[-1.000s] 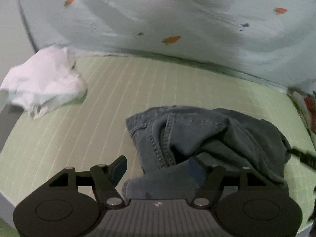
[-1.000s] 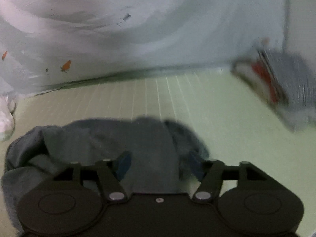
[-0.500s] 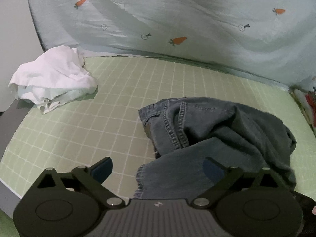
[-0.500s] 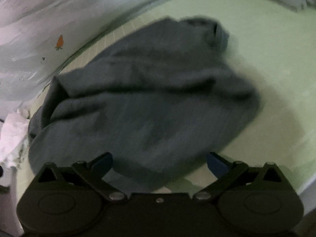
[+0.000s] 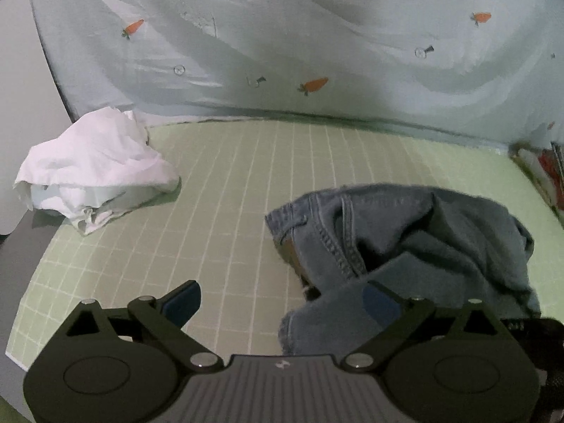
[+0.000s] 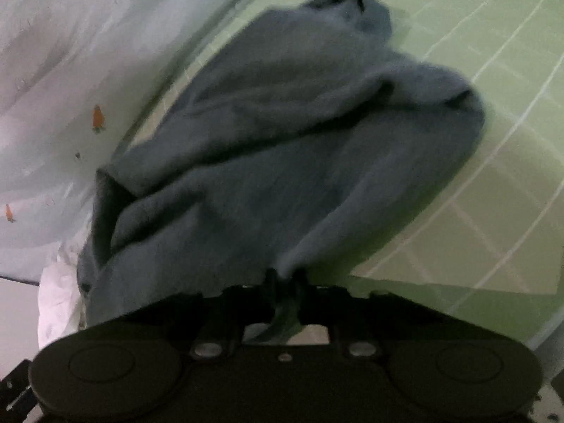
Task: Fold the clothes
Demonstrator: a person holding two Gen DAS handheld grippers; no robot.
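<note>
2 claws: right claw pinches jeans hem; left claw gapes wide.

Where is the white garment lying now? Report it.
In the left wrist view, the crumpled white garment lies at the far left of the green gridded mat, below the carrot-print sheet, left of the jeans.

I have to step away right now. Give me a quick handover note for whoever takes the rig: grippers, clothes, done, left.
Right gripper: shut on an edge of the jeans.
Left gripper: open, holding nothing; a denim edge lies between its fingers.
Jeans: crumpled heap on the green grid mat.
White garment: bunched up at the mat's far left corner.
Done: one edge gripped, nothing folded.
Left: spread and fold the jeans, then the white garment.
</note>
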